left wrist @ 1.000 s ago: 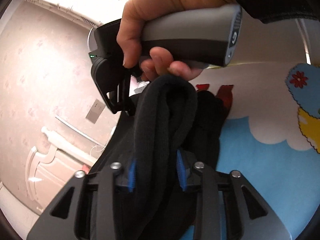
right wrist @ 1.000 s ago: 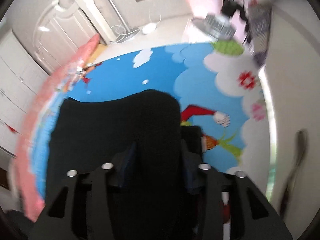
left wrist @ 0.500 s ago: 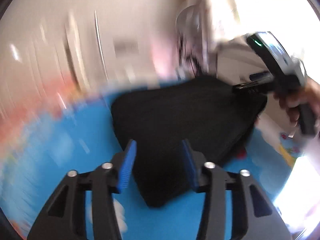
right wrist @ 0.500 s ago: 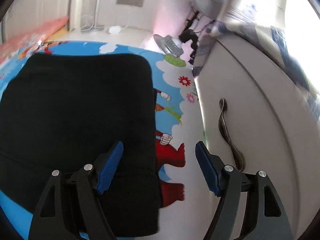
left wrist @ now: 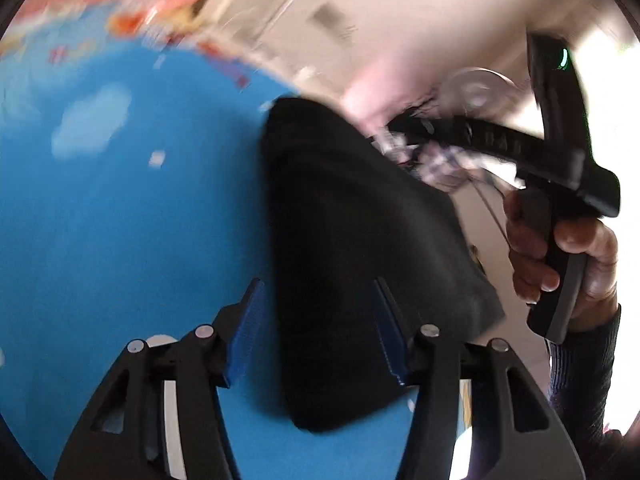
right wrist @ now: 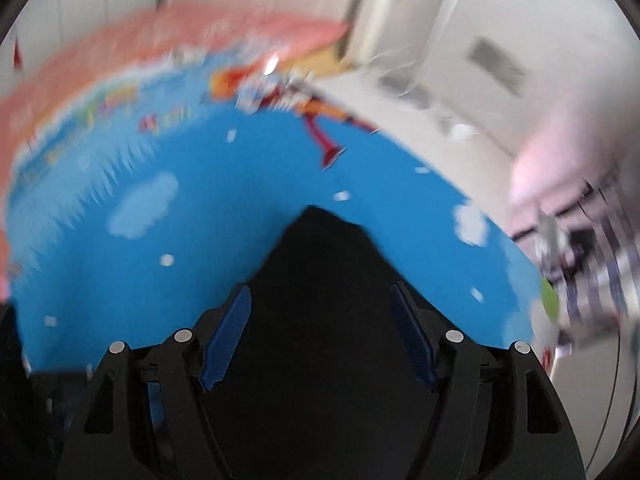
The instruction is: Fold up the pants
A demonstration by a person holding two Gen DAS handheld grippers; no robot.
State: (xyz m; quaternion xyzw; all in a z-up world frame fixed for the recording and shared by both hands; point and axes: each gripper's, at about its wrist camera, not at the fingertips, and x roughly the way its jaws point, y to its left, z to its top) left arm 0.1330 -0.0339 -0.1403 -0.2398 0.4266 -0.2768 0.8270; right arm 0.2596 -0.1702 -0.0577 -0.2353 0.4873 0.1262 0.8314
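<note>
left gripper (left wrist: 318,332) jaws just spread, off pants (left wrist: 360,248) | right gripper (right wrist: 320,340) spread too | risk: a jaw snagging cloth could drag fold across mat (left wrist: 120,220)

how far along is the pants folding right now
Done: the black pants lie on the blue mat as a compact folded bundle. In hand: nothing. The left gripper has just been opening, the right gripper is open too, and both are above the cloth without pinching it. Left: perhaps one more fold or some smoothing; blur hides how neat the edges are.
</note>
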